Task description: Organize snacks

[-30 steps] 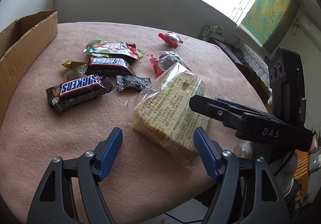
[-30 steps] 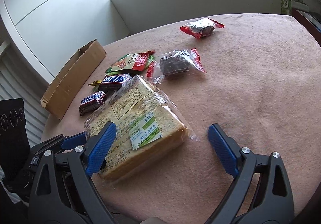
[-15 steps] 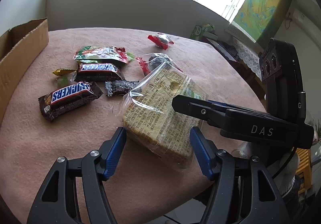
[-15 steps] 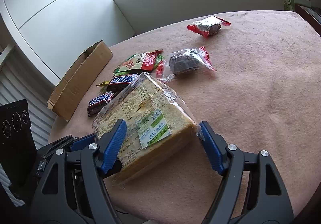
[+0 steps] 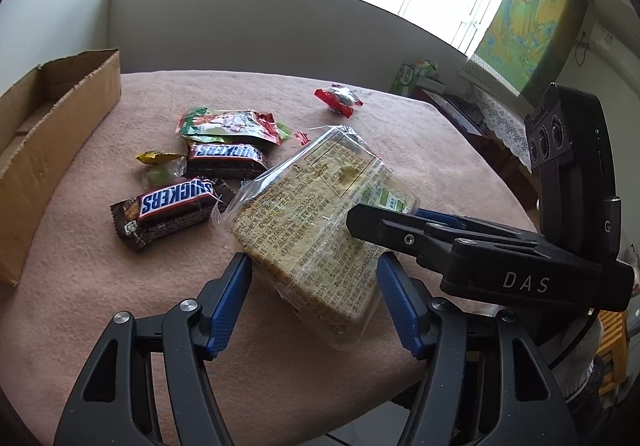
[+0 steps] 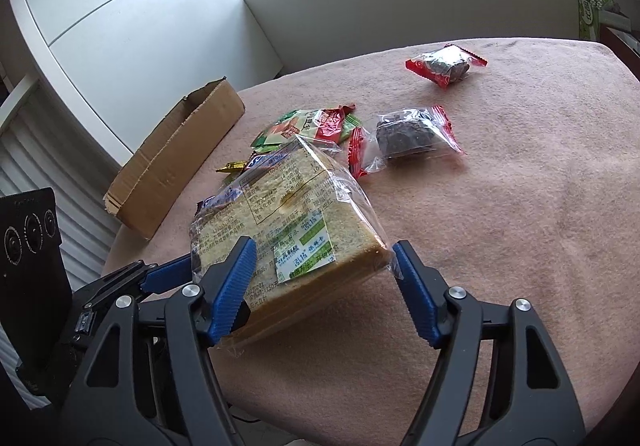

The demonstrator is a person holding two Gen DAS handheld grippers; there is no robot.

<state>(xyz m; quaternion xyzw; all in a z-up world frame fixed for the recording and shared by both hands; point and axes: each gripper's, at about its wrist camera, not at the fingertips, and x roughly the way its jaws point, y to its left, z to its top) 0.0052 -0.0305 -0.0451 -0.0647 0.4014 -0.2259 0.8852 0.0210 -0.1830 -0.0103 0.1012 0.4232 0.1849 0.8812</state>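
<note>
Bread pack (image 5: 316, 214) lifted, underside hidden

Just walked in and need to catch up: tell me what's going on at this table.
A person is sorting snacks with two handheld grippers. Both the left gripper and the right gripper are clamped on one wrapped bread pack, tilted up off the pink tablecloth. The Snickers bars and other packets lie loose; the cardboard box waits at the table's edge.
</note>
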